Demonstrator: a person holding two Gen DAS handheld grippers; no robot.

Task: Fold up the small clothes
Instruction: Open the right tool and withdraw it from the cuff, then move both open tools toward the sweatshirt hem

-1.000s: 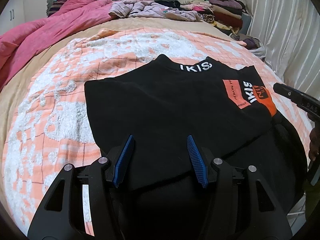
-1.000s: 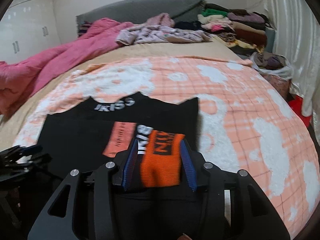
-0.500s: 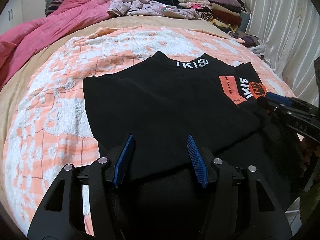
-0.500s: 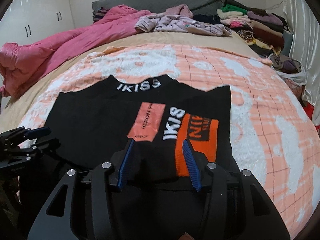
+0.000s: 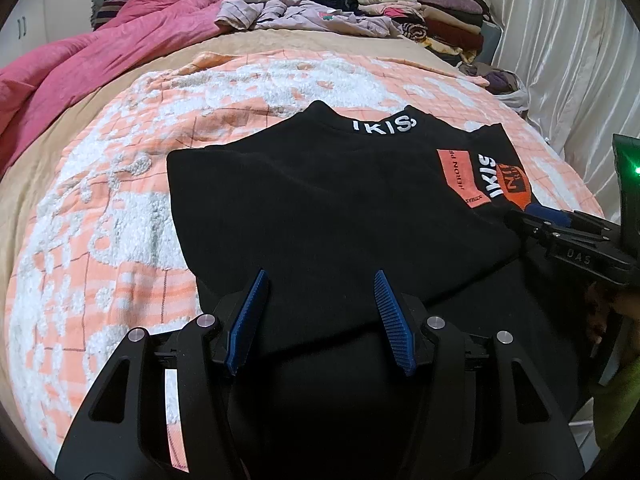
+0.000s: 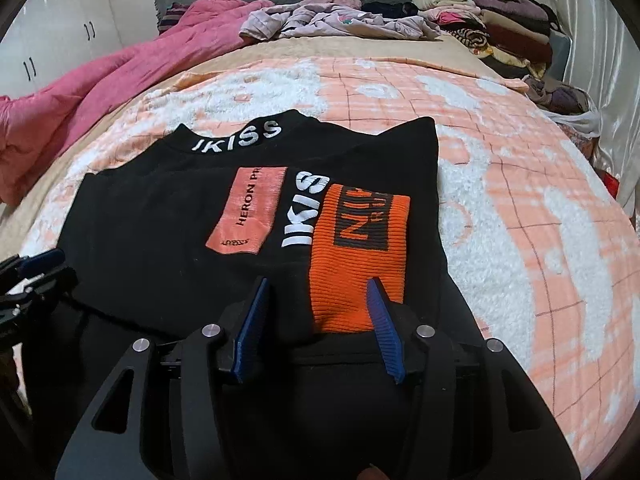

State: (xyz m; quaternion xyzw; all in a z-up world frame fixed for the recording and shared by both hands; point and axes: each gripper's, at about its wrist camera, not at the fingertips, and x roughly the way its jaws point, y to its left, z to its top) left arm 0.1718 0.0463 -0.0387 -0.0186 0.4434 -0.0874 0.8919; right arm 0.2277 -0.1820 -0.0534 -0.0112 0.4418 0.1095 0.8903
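Bed with a peach-and-white checked fleece blanket (image 6: 500,184); a pink quilt (image 5: 100,56) and stacked clothes lie along the far edge. A black knit top with white lettering and an orange ribbed cuff (image 6: 168,216) lies flat, sleeve folded across. Left gripper (image 5: 320,316): fingers apart, probably not pinching the hem between them. Right gripper (image 6: 318,320): jaws opening, pads clear of the cuff between them.

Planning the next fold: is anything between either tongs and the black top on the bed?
Nothing visible. The black top lies flat on the blanket, directly under the left tongs and the right tongs. The right tongs' jaws are opening over the orange cuff. The clothes pile sits far off.
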